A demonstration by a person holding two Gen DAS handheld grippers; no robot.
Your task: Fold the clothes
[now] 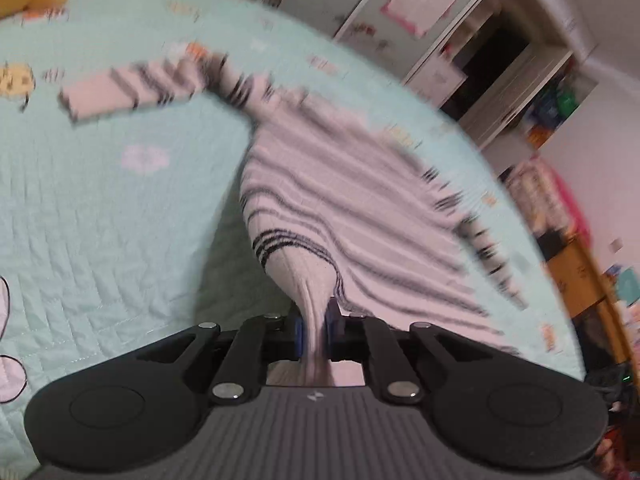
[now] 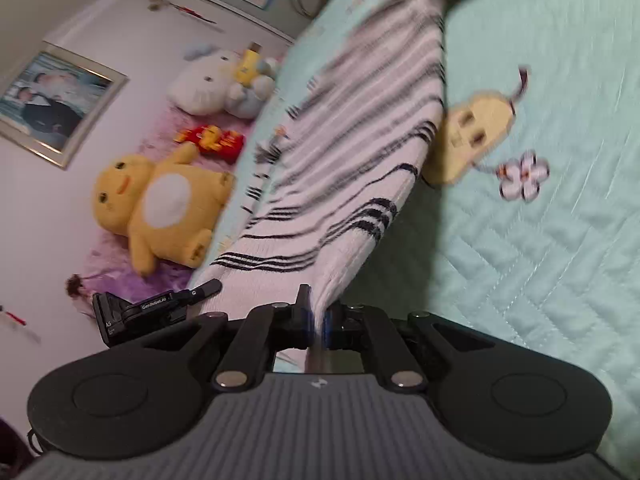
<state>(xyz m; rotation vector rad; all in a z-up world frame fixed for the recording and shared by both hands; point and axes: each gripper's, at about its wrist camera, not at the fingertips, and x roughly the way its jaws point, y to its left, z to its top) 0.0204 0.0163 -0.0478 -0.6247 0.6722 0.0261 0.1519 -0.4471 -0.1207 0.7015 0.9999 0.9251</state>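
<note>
A white knitted sweater with black stripes (image 1: 344,200) lies spread on a mint quilted bedspread (image 1: 100,208). One sleeve (image 1: 120,92) stretches off to the far left. My left gripper (image 1: 316,330) is shut on the sweater's hem, which rises bunched from the bed into the blue pads. In the right wrist view the same sweater (image 2: 352,148) runs away up the bed, and my right gripper (image 2: 320,330) is shut on another part of its hem, lifted off the bedspread (image 2: 540,240). The other gripper (image 2: 140,312) shows at the lower left, beside the sweater's edge.
Plush toys lie past the bed's left edge: a yellow one (image 2: 160,208), a white one (image 2: 212,84) and a red one (image 2: 212,140). A framed picture (image 2: 52,104) hangs on the wall. White shelving (image 1: 500,52) and a wooden piece of furniture (image 1: 580,280) stand beyond the bed.
</note>
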